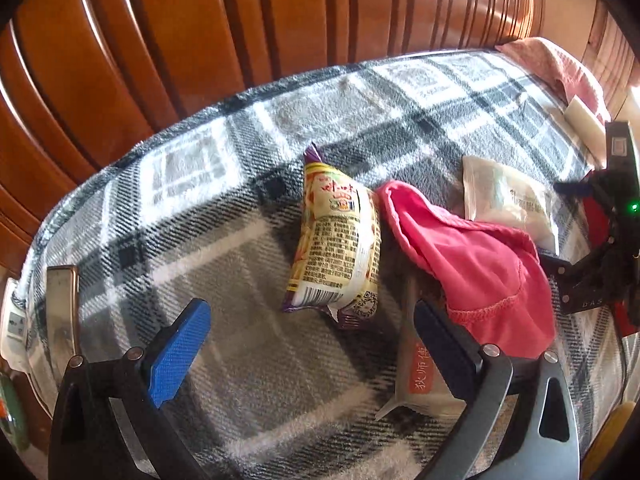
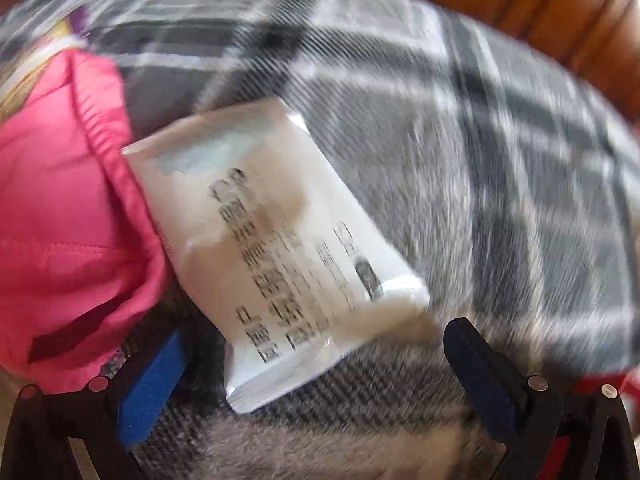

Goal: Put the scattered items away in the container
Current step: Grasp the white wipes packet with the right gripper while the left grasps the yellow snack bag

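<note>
A yellow-and-purple snack packet [image 1: 340, 240] lies on the plaid blanket [image 1: 200, 184], just ahead of my left gripper [image 1: 312, 320], which is open and empty. A pink fabric bag [image 1: 472, 264] lies to its right, with a pale packet with orange label [image 1: 424, 376] partly under it by my right finger. A white packet [image 1: 504, 196] lies beyond the bag. In the right wrist view, my right gripper [image 2: 316, 344] is open, its fingers on either side of the white packet's [image 2: 280, 248] near end, beside the pink bag [image 2: 68, 208]. The view is blurred.
A carved wooden headboard [image 1: 240, 20] stands behind the blanket. A pink towel [image 1: 556, 64] and a white block [image 1: 584, 120] lie at the far right edge. The right gripper's body [image 1: 608, 240] shows at the right of the left wrist view.
</note>
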Demonstrator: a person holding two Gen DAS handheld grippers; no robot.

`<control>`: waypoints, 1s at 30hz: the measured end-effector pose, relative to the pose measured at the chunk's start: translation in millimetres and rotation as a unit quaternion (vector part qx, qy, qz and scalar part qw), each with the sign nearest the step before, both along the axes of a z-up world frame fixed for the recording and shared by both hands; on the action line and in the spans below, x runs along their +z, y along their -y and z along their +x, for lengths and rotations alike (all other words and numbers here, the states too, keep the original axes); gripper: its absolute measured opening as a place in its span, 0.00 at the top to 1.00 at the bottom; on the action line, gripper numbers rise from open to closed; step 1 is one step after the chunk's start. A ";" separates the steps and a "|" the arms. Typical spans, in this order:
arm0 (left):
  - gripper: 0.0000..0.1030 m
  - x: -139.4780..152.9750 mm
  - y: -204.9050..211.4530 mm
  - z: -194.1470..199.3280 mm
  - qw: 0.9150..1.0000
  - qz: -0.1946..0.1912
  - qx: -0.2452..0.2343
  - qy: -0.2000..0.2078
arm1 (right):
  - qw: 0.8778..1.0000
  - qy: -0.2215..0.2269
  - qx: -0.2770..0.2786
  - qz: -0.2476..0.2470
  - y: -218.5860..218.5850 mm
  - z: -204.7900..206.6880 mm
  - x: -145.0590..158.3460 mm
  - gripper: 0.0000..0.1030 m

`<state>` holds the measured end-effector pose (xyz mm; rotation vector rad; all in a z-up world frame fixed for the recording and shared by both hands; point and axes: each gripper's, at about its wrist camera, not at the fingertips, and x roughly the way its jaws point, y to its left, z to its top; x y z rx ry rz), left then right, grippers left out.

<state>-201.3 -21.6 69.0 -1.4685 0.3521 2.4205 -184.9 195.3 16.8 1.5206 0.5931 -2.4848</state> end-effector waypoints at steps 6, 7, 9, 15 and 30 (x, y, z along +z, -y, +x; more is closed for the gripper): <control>0.00 -2.6 -5.2 2.3 1.000 -0.018 -0.017 -0.001 | 0.996 0.006 0.088 0.029 18.4 -33.3 3.2 0.00; 0.00 -2.3 -5.2 2.0 1.000 -0.018 -0.015 -0.003 | 0.996 0.023 0.091 0.006 15.7 -42.1 2.8 0.00; 0.00 -0.7 -4.1 -0.9 1.000 -0.008 -0.008 -0.001 | 0.994 0.066 0.040 -0.076 0.1 -62.9 1.4 0.00; 0.00 3.5 -3.2 -11.1 1.000 -0.005 -0.001 -0.013 | 0.986 -0.013 -0.114 -0.117 -26.1 -41.7 16.0 0.36; 0.00 -36.0 -8.2 -40.8 0.999 -0.050 0.016 -0.014 | 0.940 -0.099 -0.323 -0.051 -2.4 75.7 0.2 0.35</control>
